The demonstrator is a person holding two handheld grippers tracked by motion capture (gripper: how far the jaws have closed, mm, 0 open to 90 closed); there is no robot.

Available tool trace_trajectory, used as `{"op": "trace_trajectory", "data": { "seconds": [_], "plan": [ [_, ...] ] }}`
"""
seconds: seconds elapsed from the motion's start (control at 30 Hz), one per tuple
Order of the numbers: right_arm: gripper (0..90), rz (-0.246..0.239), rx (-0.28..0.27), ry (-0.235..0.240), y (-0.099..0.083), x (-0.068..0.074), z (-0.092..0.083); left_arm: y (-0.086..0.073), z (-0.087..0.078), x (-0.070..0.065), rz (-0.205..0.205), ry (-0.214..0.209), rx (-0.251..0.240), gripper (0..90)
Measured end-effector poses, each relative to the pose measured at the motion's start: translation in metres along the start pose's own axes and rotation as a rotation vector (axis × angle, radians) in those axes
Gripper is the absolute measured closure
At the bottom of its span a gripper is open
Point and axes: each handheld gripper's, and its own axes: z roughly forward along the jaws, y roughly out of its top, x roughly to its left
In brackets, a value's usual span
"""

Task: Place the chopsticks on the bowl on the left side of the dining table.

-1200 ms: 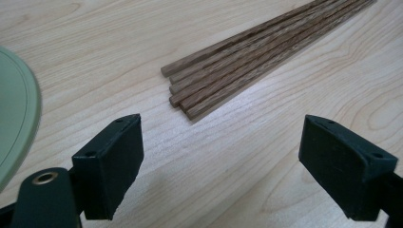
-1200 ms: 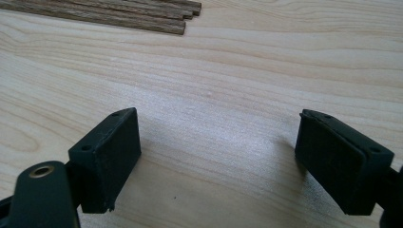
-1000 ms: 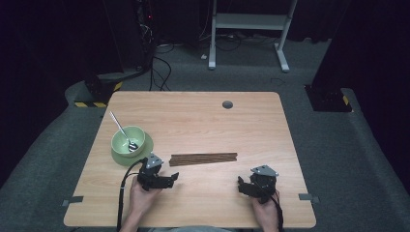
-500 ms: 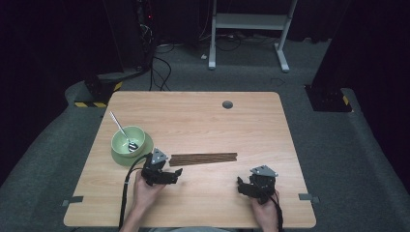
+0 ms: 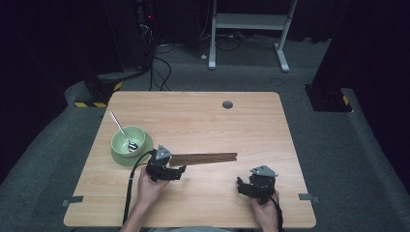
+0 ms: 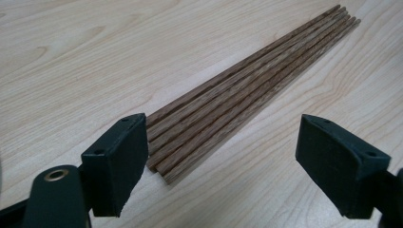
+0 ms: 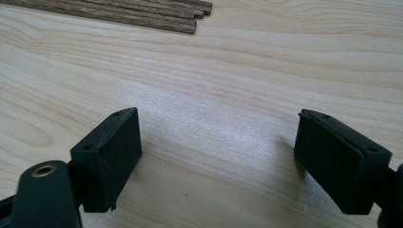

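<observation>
**Wooden table, dark room: chopstick pickup at the reach stage**

Pale wood table (image 5: 203, 121), dark carpet and cabling beyond it.

Item 1: bundle of brown chopsticks (image 5: 205, 158), lying flat at mid-table, side by side and touching, ends roughly flush. In the left gripper view the near ends (image 6: 164, 166) sit between your jaws, close against the left-hand jaw.

Item 2: your left gripper (image 5: 180, 170), jaws spread wide, at the bundle's left end; no squeeze on it yet.

Item 3: your right gripper (image 5: 239, 186), jaws likewise apart and holding nothing, resting on bare wood well short of the bundle's right end (image 7: 190, 21).

Item 4: green bowl (image 5: 126, 145) with a spoon (image 5: 123, 133) in it, to the left, near your left gripper.

Step judged in hand: lining up on the sticks before the grasp. Next move likely calls for centring the ends between the left jaws, then closing evenly so the sticks do not fan out or roll.
</observation>
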Motion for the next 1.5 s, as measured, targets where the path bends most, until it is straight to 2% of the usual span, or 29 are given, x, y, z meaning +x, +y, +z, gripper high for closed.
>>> {"op": "trace_trajectory", "data": {
  "seconds": [0.27,0.5,0.53,0.83,0.9,1.1,1.33,1.5],
  "plan": [
    [15.8,-0.008,-0.003,0.001,0.000,0.000,0.000,0.016,0.001,-0.003,0.013,-0.006,-0.003,20.5],
    [15.8,-0.011,-0.004,0.002,0.000,0.000,0.000,0.023,0.006,-0.006,0.022,-0.013,-0.001,21.2],
    [15.8,-0.011,-0.004,0.002,0.000,0.000,0.000,0.026,0.008,-0.006,0.034,-0.008,0.000,21.3],
    [15.8,-0.009,-0.003,0.002,0.000,0.000,0.000,0.036,0.016,-0.007,0.015,-0.030,0.010,25.5],
    [15.8,-0.009,-0.003,0.003,0.000,0.000,0.000,0.039,0.020,-0.006,0.010,-0.031,-0.003,26.4],
    [15.8,-0.008,-0.002,0.003,0.000,0.000,0.000,0.045,0.030,-0.009,0.017,-0.034,0.011,25.5],
    [15.8,-0.009,-0.001,0.003,0.000,0.000,0.000,0.059,0.045,-0.014,0.039,-0.035,0.030,25.2],
    [15.8,-0.010,-0.001,0.003,0.000,0.000,0.000,0.064,0.055,-0.016,0.041,-0.052,0.037,26.3]
  ]
}}
